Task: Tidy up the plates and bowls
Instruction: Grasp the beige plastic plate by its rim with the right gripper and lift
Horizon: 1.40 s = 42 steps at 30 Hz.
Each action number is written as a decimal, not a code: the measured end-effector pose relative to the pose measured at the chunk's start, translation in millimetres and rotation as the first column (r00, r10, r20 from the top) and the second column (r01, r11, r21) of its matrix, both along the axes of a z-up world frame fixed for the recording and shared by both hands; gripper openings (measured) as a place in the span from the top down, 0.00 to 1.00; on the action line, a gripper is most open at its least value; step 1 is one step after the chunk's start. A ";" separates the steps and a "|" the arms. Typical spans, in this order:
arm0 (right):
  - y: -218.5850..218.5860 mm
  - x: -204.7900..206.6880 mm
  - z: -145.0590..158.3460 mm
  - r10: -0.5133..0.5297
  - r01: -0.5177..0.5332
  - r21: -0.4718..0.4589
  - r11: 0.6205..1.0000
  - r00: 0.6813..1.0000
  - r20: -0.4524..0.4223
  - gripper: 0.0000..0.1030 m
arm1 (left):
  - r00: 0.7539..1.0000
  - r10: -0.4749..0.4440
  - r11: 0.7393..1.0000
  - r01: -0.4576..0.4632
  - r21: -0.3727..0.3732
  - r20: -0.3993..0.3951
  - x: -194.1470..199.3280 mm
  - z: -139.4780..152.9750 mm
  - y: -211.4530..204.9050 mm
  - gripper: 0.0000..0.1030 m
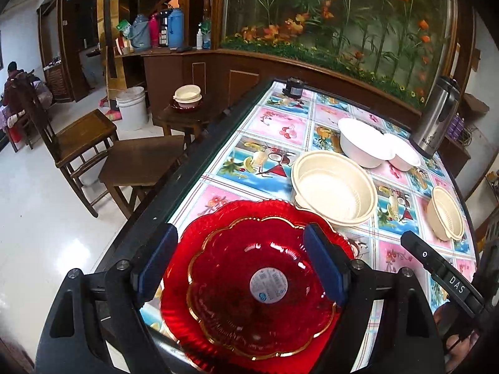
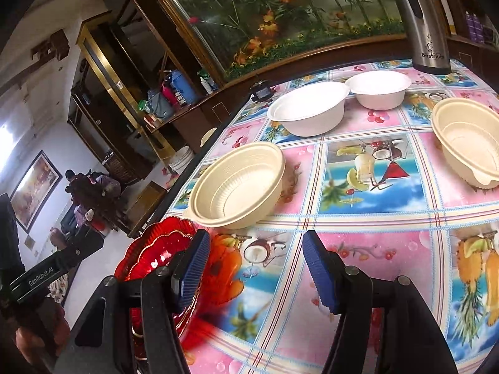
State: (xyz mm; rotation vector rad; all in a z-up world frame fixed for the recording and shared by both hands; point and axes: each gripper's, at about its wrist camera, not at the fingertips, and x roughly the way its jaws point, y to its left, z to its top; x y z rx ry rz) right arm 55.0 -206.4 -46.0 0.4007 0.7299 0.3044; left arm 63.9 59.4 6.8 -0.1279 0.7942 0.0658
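Left gripper [image 1: 240, 261] spread wide, nothing pinched. The two stacked red scalloped glass plates with gold rims [image 1: 249, 283] sit directly under and between its blue pads, smaller nested in larger, at the near table corner. Looks like a plate stack, so the plates are probably sorted.

Right gripper [image 2: 255, 271] also spread, empty, over bare fruit-print tablecloth [image 2: 374, 249]; the red stack is just beside its left finger.

Bowls not gathered yet: cream ribbed plastic bowl [image 2: 237, 187] just ahead of the right gripper, a second cream one [image 2: 467, 143] ahead-right, well apart. Two white smooth bowls [image 2: 308, 109] further ahead, rims touching, near the steel thermos [image 2: 421, 21].

Likely next: nest like with like, nearest cream bowl first.
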 end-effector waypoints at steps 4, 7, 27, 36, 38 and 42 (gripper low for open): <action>-0.4 13.4 -0.1 -0.004 0.004 0.015 1.000 1.000 -0.005 0.38 | 0.999 0.003 1.000 -0.003 -0.002 -0.032 26.2 -0.2 -0.4 0.19; -0.2 26.7 1.9 -0.008 0.008 0.016 1.000 1.000 -0.008 0.38 | 0.998 0.024 1.000 -0.024 -0.009 -0.064 50.5 -2.1 -1.2 0.19; -8.9 98.0 -26.6 0.000 0.016 0.171 0.985 0.995 -0.097 0.39 | 0.925 -0.048 0.998 0.034 -0.044 -0.376 169.6 -52.1 -49.3 0.19; -2.8 105.4 -33.3 0.010 0.010 0.163 0.987 0.992 -0.122 0.50 | 0.940 -0.127 0.991 0.135 0.004 -0.317 165.0 -43.3 -67.1 0.47; -0.9 109.5 -37.9 0.018 0.006 0.163 0.987 0.989 -0.147 0.62 | 0.925 -0.155 0.986 0.164 -0.004 -0.348 167.4 -50.1 -71.8 0.72; 0.6 112.8 -42.8 0.008 0.016 0.141 0.990 0.986 -0.168 0.85 | 0.911 -0.181 0.982 0.186 -0.024 -0.371 169.3 -58.5 -76.6 0.84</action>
